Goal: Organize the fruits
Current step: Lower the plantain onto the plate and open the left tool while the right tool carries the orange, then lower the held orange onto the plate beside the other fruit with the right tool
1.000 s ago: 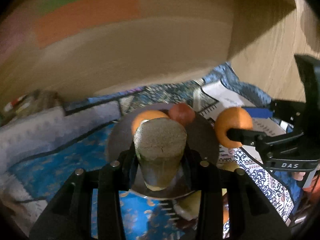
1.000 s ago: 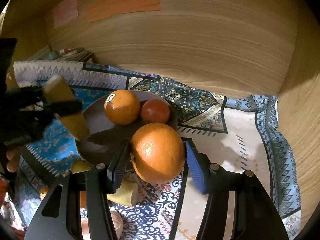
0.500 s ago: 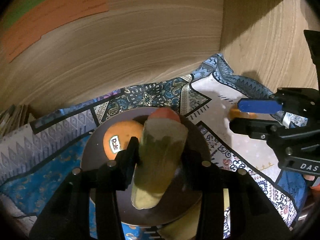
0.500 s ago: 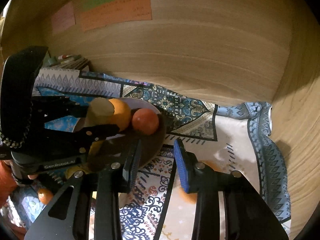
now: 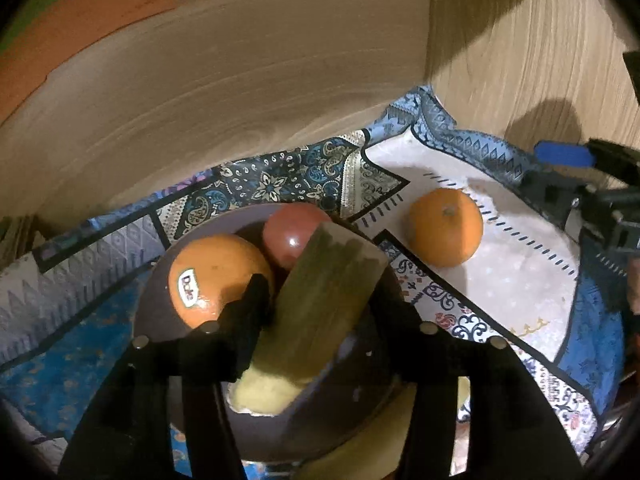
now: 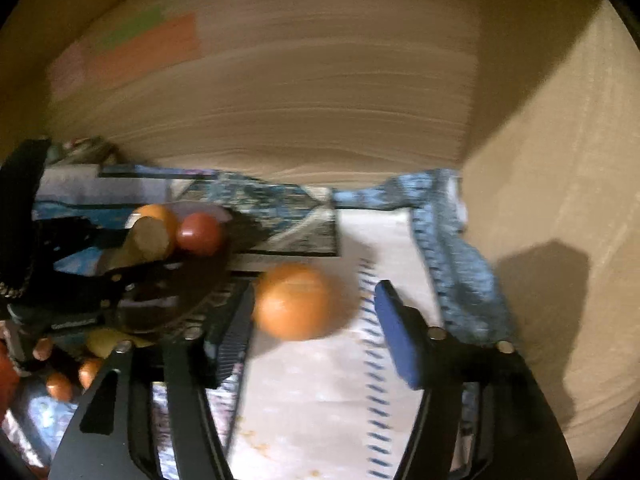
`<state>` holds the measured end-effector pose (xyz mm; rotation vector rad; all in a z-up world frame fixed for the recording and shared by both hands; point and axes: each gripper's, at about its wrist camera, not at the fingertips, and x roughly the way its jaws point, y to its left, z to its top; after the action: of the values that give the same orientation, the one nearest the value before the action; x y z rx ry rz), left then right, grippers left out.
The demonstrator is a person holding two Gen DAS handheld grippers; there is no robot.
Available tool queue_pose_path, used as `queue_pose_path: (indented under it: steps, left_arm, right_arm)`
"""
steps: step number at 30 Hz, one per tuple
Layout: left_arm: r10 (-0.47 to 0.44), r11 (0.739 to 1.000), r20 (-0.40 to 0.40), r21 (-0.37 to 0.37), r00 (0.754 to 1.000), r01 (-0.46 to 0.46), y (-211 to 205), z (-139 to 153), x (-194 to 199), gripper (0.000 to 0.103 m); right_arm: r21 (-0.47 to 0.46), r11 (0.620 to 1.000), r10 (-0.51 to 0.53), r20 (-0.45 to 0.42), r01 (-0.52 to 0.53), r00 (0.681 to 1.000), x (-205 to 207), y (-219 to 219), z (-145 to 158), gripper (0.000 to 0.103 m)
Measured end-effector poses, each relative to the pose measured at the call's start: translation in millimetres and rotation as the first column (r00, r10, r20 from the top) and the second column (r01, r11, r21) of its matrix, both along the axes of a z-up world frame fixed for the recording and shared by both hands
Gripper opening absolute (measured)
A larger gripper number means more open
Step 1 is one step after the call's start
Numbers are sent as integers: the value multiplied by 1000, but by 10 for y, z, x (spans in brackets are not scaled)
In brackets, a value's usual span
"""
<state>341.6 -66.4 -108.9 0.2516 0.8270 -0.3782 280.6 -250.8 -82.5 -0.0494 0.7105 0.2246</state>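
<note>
Orange (image 5: 218, 278) with Dole sticker (image 5: 189, 289), brown plate (image 5: 160, 304)

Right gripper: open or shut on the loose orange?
Open. The right gripper has its jaws spread wide; the loose orange lies free on the cloth.

Patterned blue-and-white cloth (image 5: 520, 304) spread over the worktop, wood-grain wall (image 5: 260, 92) behind it with orange (image 6: 160, 54), green (image 6: 132, 26) and pink (image 6: 68, 70) sticky notes stuck up top left.
</note>
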Motion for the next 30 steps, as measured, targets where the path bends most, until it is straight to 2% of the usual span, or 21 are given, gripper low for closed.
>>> queue_pose_path:
  steps: [4, 13, 18, 20, 24, 26, 30]
  left_arm:
    - [-5, 1000, -15, 0, 1000, 5, -42, -37, 2, 53]
    - [23, 999, -16, -25, 1000, -23, 116, 59, -55, 54]
    - [53, 998, 14, -45, 998, -53, 316, 179, -180, 57]
    - [79, 996, 29, -53, 996, -77, 430, 213, -228, 59]
    - [132, 989, 23, -65, 991, -130, 657, 219, -264, 60]
    - [161, 985, 19, -66, 987, -160, 776, 206, -284, 60]
    - [207, 975, 1, -85, 978, -206, 1011, 180, -352, 60]
  right_arm:
    - [-11, 1000, -8, -46, 7, 999, 86, -40, -78, 64]
    - [-28, 996, 85, -104, -88, 991, 204, 286, -284, 68]
    - [-68, 993, 81, -179, -95, 981, 415, 377, -479, 69]
    - [-45, 993, 94, -212, -106, 973, 486, 368, -527, 72]
    - [-34, 993, 102, -222, -113, 970, 545, 379, -528, 71]
    - [-37, 992, 111, -220, -122, 969, 546, 405, -535, 64]
    - [-77, 991, 94, -202, -111, 975, 529, 454, -534, 63]
